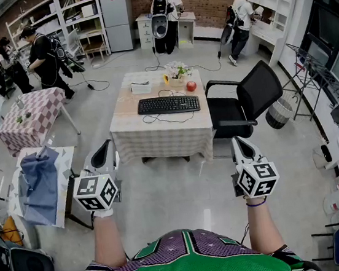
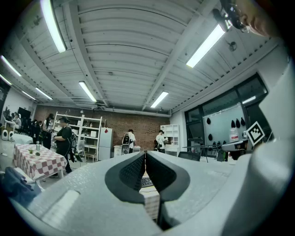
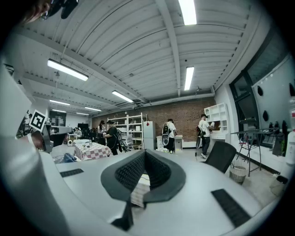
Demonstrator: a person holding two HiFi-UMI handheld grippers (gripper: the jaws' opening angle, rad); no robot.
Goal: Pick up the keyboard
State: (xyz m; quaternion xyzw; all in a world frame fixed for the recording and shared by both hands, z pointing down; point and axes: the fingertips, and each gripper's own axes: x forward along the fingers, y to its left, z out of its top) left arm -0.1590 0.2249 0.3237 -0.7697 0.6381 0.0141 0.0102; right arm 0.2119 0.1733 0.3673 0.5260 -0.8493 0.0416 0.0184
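Note:
A black keyboard (image 1: 168, 104) lies across the middle of a small table (image 1: 157, 136) with a checked cloth, well ahead of me. My left gripper (image 1: 105, 152) and right gripper (image 1: 237, 144) are held level at waist height, short of the table's near edge, both shut with nothing between the jaws. In the left gripper view a sliver of the keyboard (image 2: 146, 181) shows between the closed pads (image 2: 133, 173). In the right gripper view the pads (image 3: 131, 171) are together, and only the table's cloth (image 3: 137, 192) shows below them.
On the table behind the keyboard are a white box (image 1: 141, 87), a flower pot (image 1: 178, 73) and a red apple (image 1: 191, 86). A black office chair (image 1: 245, 100) stands at its right. An ironing board with blue cloth (image 1: 39, 183) is at my left. Several people work at the back.

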